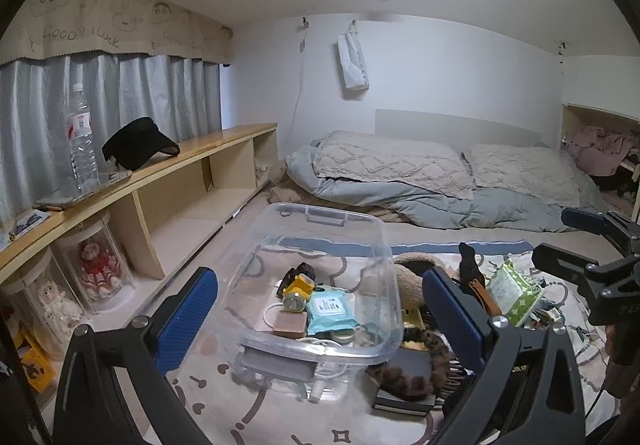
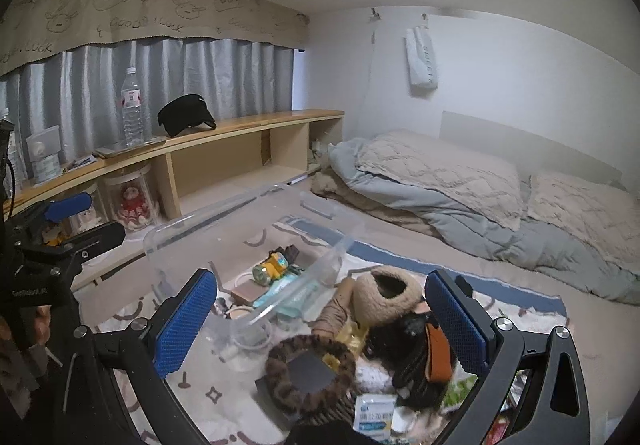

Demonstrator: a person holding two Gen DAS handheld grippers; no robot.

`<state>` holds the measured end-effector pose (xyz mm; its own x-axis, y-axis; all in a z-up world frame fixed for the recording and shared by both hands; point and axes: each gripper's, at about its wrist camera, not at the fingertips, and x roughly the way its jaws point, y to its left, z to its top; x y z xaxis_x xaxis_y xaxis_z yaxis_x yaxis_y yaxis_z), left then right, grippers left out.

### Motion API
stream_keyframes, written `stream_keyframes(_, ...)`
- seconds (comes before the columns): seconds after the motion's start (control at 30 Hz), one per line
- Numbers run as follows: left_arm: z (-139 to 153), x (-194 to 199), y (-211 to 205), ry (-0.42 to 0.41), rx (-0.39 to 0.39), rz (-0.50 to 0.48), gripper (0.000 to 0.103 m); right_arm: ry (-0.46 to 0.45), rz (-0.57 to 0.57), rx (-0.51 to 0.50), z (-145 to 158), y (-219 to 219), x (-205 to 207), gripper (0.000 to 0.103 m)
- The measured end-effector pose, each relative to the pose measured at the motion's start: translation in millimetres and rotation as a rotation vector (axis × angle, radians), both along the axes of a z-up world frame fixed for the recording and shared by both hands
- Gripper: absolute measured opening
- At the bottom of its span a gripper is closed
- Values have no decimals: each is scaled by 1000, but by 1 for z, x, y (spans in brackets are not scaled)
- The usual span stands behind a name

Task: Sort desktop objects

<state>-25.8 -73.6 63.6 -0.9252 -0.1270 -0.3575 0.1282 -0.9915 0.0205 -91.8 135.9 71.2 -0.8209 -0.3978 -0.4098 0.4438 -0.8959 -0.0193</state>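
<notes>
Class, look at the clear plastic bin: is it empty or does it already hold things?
Not empty: the clear plastic bin holds a blue wipes pack and yellow headlamp.

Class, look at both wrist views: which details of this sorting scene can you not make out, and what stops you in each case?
- Clear bin: items at its near end, left wrist view, blurred by the wall.
- Blue-and-white packet: right wrist view, cut off by the bottom edge; print too small.
- Dark book: mostly hidden by the leopard-print ring.
- Green packet: left wrist view, text too small.
</notes>
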Motion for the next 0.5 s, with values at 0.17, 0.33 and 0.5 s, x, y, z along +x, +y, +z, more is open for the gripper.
stream_keyframes(0.17, -9, 9, 8, -14, 17, -17, 103, 18, -4, 1, -7, 10, 16, 103)
stream_keyframes(0.33, -23, 12, 11, -65, 35, -32, 103, -8, 4, 18, -20, 14, 22, 103)
stream_keyframes(0.5, -33, 18, 17, -84, 8, -39, 103, -20, -3, 28, -25, 21, 30, 103)
